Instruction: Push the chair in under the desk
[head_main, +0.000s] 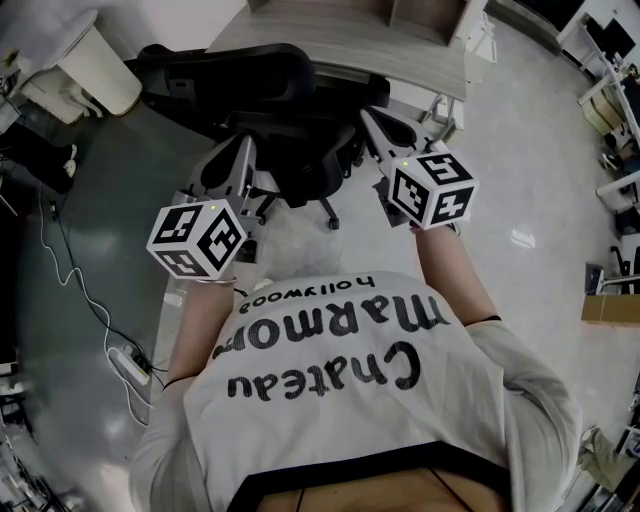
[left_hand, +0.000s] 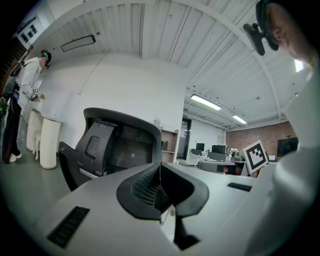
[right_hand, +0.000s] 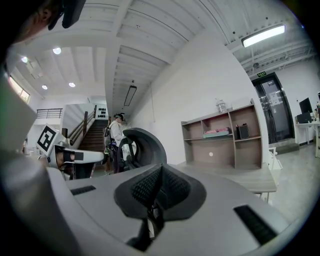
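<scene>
A black mesh office chair (head_main: 290, 120) stands in front of a pale wooden desk (head_main: 350, 45), its seat partly under the top. My left gripper (head_main: 240, 150) is shut and empty, level with the left side of the chair's back. My right gripper (head_main: 372, 122) is also shut and empty, by the chair's right side near the desk edge. I cannot tell whether either tip touches the chair. In the left gripper view the chair's backrest (left_hand: 117, 145) rises just beyond the shut left gripper (left_hand: 160, 172). The right gripper view shows the right gripper (right_hand: 160, 175), the chair's back (right_hand: 147, 145) and the desk top (right_hand: 250, 177).
A white bin (head_main: 95, 65) stands left of the chair. A power strip (head_main: 130, 365) with cables lies on the floor at lower left. An open shelf unit (right_hand: 225, 132) stands on the desk. A person (left_hand: 22, 100) stands far left by a white cabinet.
</scene>
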